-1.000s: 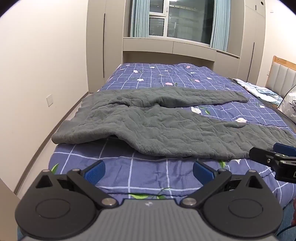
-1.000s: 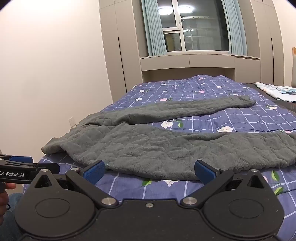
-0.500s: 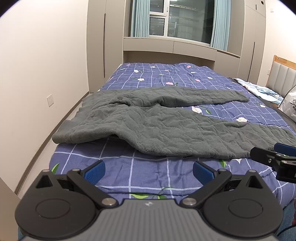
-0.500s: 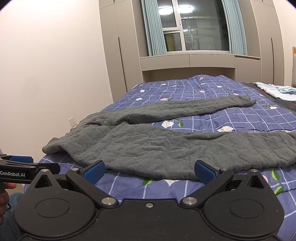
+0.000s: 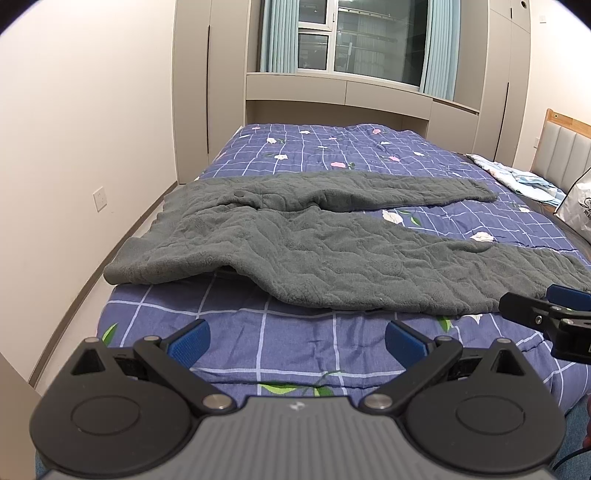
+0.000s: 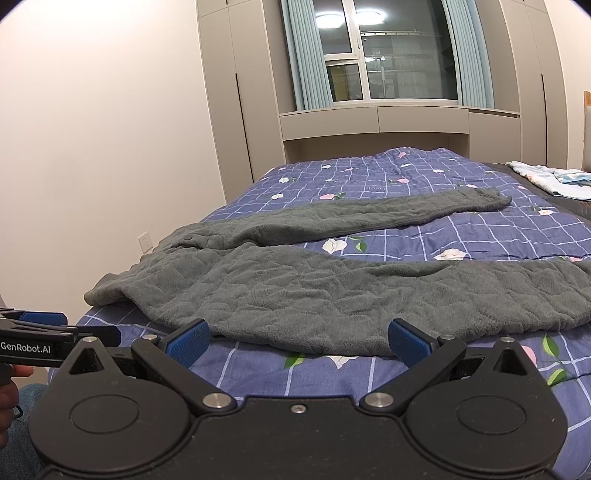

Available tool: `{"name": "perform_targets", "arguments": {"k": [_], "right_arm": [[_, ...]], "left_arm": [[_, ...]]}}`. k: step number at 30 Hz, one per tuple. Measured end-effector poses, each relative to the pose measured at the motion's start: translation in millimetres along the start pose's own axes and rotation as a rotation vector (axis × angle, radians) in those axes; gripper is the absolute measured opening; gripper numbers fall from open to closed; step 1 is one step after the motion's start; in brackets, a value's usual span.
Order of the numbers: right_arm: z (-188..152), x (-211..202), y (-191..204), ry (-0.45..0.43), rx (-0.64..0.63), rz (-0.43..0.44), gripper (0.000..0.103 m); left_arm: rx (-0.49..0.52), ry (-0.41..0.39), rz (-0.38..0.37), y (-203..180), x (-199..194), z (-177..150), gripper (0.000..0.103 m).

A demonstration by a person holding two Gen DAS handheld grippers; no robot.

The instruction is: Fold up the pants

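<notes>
Gray fleece pants (image 5: 314, 254) spread flat on the bed (image 5: 332, 155), long axis running from 9 o'clock to 3 o'clock: waistband at 9, overhanging the bed's edge, both legs pointing toward 3 and splayed apart. Left tongs (image 5: 297, 338) wide open, empty, held short of the near hem at 12 o'clock, not touching. Right tongs (image 6: 298, 334) likewise spread and empty, blue pads (image 6: 188, 338) level with the near leg's lower edge; contact unclear. Left view alone shows a white bag (image 5: 578, 210) and headboard (image 5: 565, 144) at 3 o'clock, plus the right tongs' tips. Right view alone shows a hand (image 6: 7, 395) at 8 o'clock and the ceiling lamp's reflection (image 6: 351, 16) in the window.
</notes>
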State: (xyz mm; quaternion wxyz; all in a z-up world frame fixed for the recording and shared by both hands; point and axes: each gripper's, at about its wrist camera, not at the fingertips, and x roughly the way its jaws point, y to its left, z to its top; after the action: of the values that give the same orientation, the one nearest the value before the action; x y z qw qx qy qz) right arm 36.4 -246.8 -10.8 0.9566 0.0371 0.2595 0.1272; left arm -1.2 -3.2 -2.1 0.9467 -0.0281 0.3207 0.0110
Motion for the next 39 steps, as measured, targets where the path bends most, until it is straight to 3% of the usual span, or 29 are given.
{"name": "perform_targets", "arguments": {"k": [39], "right_arm": [[-8, 10, 5, 0.008, 0.001, 0.01, 0.103]], "left_arm": [[-0.008, 0.016, -0.016, -2, -1, -1, 0.103]]}}
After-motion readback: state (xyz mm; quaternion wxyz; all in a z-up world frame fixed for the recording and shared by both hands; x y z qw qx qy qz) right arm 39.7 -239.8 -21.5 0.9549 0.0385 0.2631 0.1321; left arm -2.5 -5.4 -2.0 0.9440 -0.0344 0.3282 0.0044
